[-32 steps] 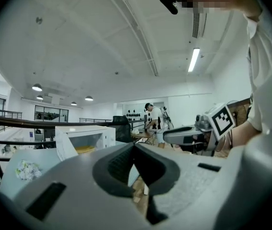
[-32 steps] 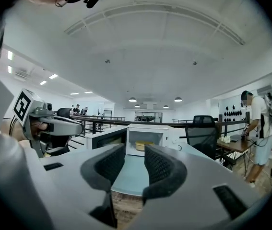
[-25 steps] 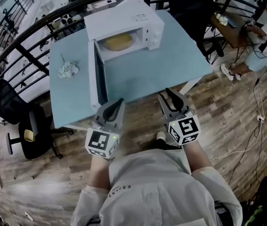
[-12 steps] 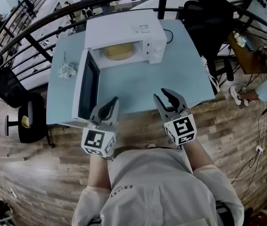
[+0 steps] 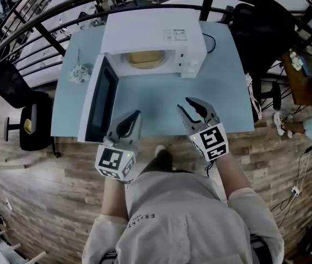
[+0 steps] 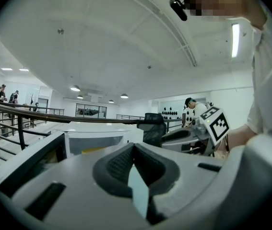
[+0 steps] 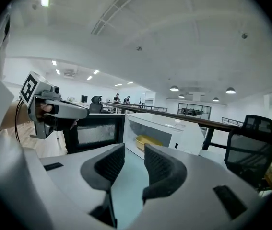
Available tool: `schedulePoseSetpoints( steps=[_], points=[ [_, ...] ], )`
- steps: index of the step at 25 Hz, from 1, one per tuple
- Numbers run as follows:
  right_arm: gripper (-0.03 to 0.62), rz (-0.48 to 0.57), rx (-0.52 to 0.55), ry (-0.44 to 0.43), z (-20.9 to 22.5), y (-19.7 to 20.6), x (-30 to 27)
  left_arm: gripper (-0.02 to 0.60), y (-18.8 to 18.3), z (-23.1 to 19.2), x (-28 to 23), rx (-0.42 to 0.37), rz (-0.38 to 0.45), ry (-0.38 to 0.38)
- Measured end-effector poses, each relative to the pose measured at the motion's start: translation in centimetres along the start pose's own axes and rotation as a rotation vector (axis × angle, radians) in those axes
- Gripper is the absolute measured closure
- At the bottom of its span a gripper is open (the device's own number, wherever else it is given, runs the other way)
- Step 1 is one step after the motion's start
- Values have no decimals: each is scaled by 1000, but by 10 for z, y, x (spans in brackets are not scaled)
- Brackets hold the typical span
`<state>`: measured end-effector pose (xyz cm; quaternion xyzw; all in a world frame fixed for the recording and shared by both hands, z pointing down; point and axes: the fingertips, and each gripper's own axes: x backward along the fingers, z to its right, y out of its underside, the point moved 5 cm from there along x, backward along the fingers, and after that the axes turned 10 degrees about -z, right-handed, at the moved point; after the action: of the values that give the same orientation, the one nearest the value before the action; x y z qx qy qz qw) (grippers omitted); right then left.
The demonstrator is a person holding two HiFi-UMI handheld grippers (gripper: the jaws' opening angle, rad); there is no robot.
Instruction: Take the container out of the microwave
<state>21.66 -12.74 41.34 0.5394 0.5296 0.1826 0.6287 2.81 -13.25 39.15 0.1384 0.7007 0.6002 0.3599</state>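
1. A pale blue table (image 5: 161,100) is seen under and ahead of both pairs of jaws, which are held above its near edge.
2. A white microwave (image 5: 150,34) is set at the far side of the table, well ahead of both pairs of jaws.
3. Its door (image 5: 98,100) is swung fully open and is found ahead and just to the left of the left jaws.
4. The right gripper (image 5: 189,106) is held level above the table. Its jaws are parted by a narrow gap and nothing is held between them.
5. The left gripper (image 5: 133,117) is held beside it, with its jaws closed together and nothing clamped between them.
6. The yellow container (image 5: 144,58) is left inside the microwave, on the floor of the cavity. In the right gripper view it is seen just above the gap of the right jaws, well apart from them.
7. A small crumpled white thing (image 5: 78,73), possibly paper or cloth, is seen on the table far to the left of the left jaws, beyond the door.
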Motion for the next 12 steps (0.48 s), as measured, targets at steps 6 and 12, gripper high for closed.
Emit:
schedulePoseSetpoints(
  steps=[6, 12],
  points=[
    [474, -42, 62, -56, 19, -15, -54, 588, 0, -28, -35, -52, -78, -10],
    [474, -129, 111, -99, 29, -29, -120, 588, -2, -65, -54, -33, -56, -9]
  ],
)
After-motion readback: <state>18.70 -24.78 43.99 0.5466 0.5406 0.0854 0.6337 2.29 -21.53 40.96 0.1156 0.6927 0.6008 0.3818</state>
